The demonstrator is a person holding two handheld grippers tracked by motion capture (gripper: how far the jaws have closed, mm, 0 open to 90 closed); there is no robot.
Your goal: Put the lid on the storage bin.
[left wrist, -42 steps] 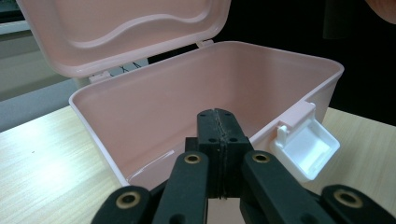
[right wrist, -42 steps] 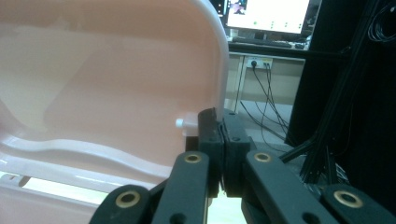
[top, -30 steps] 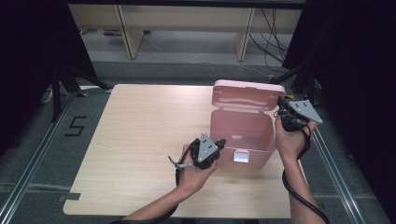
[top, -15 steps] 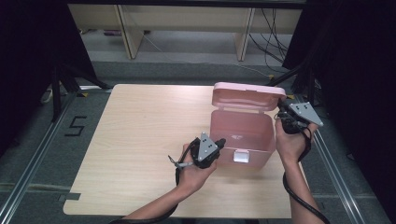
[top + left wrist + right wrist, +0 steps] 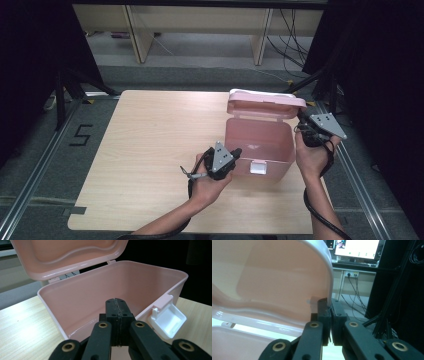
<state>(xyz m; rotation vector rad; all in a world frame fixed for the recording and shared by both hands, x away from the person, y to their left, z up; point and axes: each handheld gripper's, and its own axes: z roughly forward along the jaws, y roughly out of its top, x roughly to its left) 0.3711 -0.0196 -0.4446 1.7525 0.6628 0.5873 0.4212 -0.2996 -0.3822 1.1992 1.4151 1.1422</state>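
Right gripper [image 5: 329,315], jaws nearly closed, pinched the edge of the lid [image 5: 265,104] of the pink box [image 5: 257,145] near the table's [image 5: 150,150] right edge, left gripper [image 5: 117,312] shut and empty at its front rim; lid half-raised, judged unfinished.

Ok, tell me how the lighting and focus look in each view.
High view: table evenly lit, surroundings dark, image soft. Left gripper view: glare streaks on the pink box and its lid; jaws sharp. Right gripper view: lid washed out, monitor overexposed, right side dark.
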